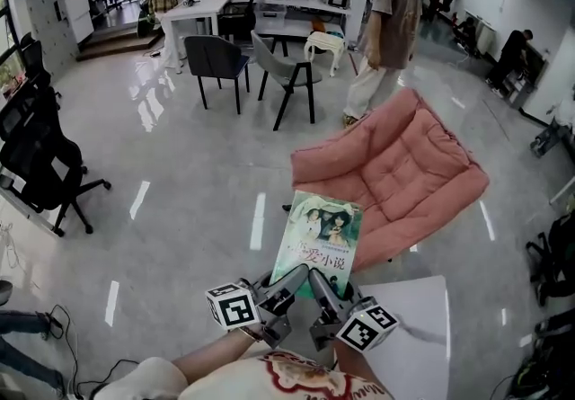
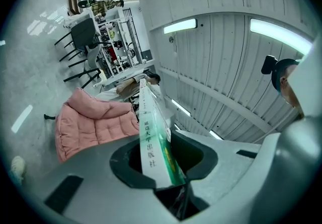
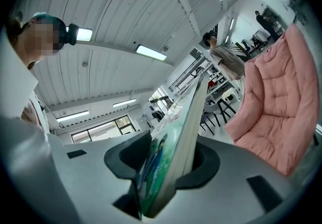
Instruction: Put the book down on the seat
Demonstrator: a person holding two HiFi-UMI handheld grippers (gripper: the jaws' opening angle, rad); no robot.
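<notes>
A green-and-white paperback book (image 1: 319,238) is held up in front of me, cover facing me, by both grippers at its lower edge. My left gripper (image 1: 289,286) is shut on the lower left corner, and its own view shows the white spine of the book (image 2: 151,142) between its jaws. My right gripper (image 1: 325,292) is shut on the lower right part; its view shows the book (image 3: 168,160) edge-on, clamped between the dark pads. The pink padded seat (image 1: 395,175) lies on the floor just beyond the book, also the seat (image 2: 93,126) in the left gripper view and the seat (image 3: 275,112) in the right.
A white tabletop (image 1: 413,335) is under my right gripper. A person in a beige shirt (image 1: 388,25) walks behind the seat. Dark chairs (image 1: 220,61) and desks stand at the back, a black office chair (image 1: 36,151) at the left, and glossy grey floor (image 1: 198,200) lies between.
</notes>
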